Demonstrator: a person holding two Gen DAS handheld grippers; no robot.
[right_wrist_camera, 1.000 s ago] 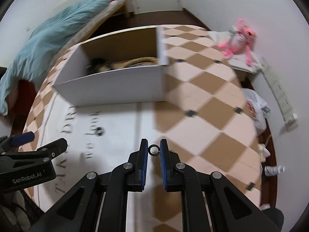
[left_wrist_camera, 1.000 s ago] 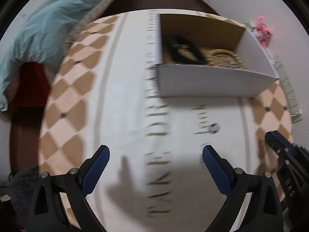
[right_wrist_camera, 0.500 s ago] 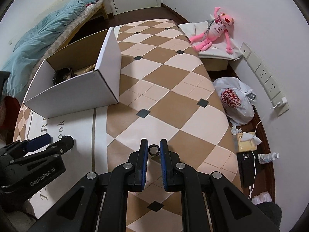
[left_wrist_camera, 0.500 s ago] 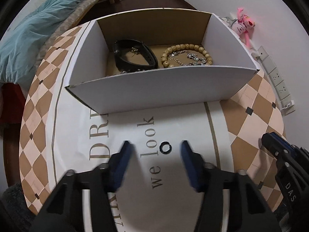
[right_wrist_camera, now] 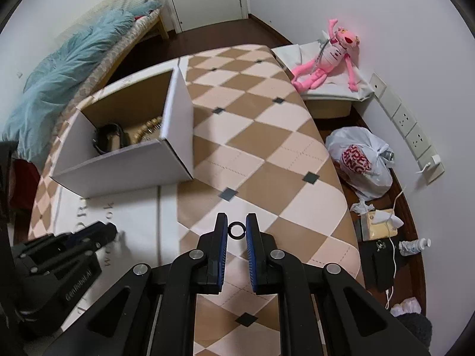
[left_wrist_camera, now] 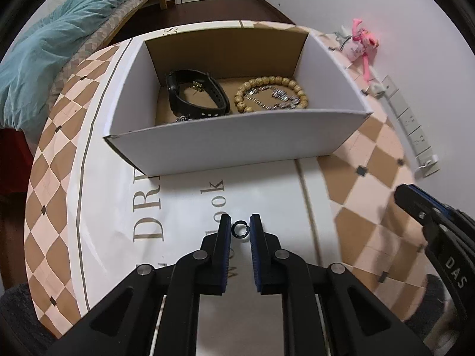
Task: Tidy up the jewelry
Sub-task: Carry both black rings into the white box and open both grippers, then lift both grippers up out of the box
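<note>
Checkered tan and cream cloth covers the desk (left_wrist_camera: 371,178), with a white lettered panel under the left tool (left_wrist_camera: 240,228). Two tools are in view, one per hand. Each is clamped on a small black ring: the left tool's fingers pinch one ring (left_wrist_camera: 240,229) just above the lettering, and the right tool (right_wrist_camera: 236,229) pinches a second ring (right_wrist_camera: 236,229) over the checkered cloth.

Straight ahead of the left tool, and ahead and to the left of the right tool, sits one open white box (left_wrist_camera: 237,145) with a brown inside. It holds one black strap (left_wrist_camera: 197,96) looped on its left side, one bracelet of tan wooden beads (left_wrist_camera: 271,93) on its right, and a silver chain (left_wrist_camera: 274,98) lying across the beads. A bit of silver shows at the near wall under the strap; what it is cannot be told.

Beyond the desk to the right of the right tool lie one pink plush toy (right_wrist_camera: 329,56) and one white plastic bag (right_wrist_camera: 360,163). Far left is a bed with a teal blanket (right_wrist_camera: 59,95).
</note>
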